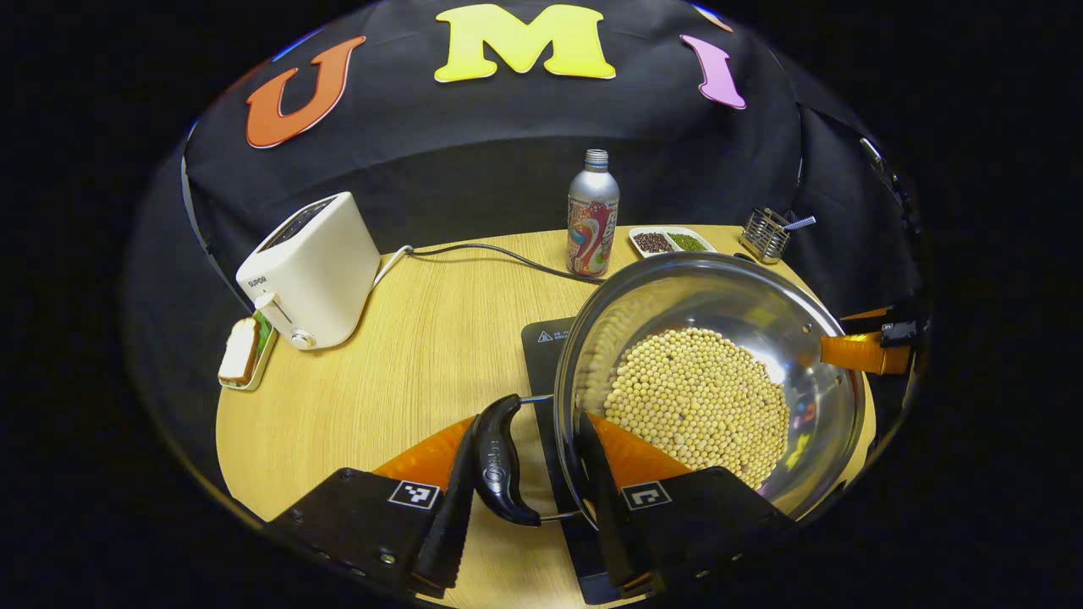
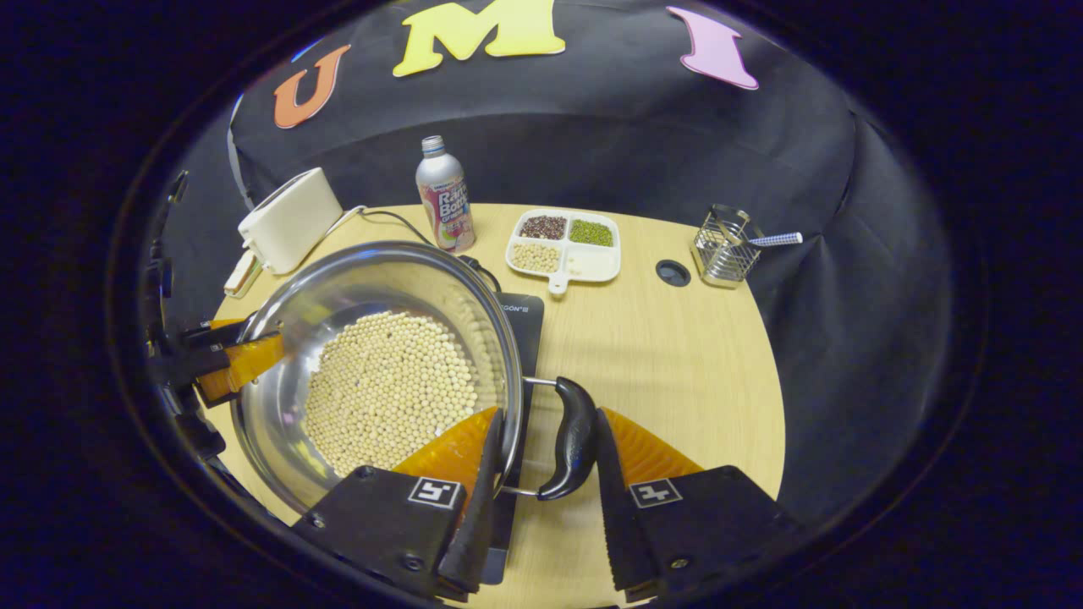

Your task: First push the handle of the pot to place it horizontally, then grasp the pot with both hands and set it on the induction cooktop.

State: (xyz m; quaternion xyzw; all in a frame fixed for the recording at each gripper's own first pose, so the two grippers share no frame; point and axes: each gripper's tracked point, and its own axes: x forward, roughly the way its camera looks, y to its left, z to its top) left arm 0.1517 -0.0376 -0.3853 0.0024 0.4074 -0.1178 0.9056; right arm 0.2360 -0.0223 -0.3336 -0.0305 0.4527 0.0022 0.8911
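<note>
step: two-handed carry, pot (image 1: 711, 381) over the induction cooktop (image 1: 541, 347), not clearly seated yet (can't tell if it's touching).
left gripper (image 1: 525, 499): fingers straddle the left handle (image 1: 499, 461) and pot wall, one inside the rim; looks clamped.
right gripper (image 2: 541, 474): same on the right handle (image 2: 571, 436), handle pinned between inner finger and outer one.
pot: full of beans (image 2: 389, 389), sits level.
next: lower evenly, both sides together, centre on the cooktop, then release. Tilt spills beans.
</note>
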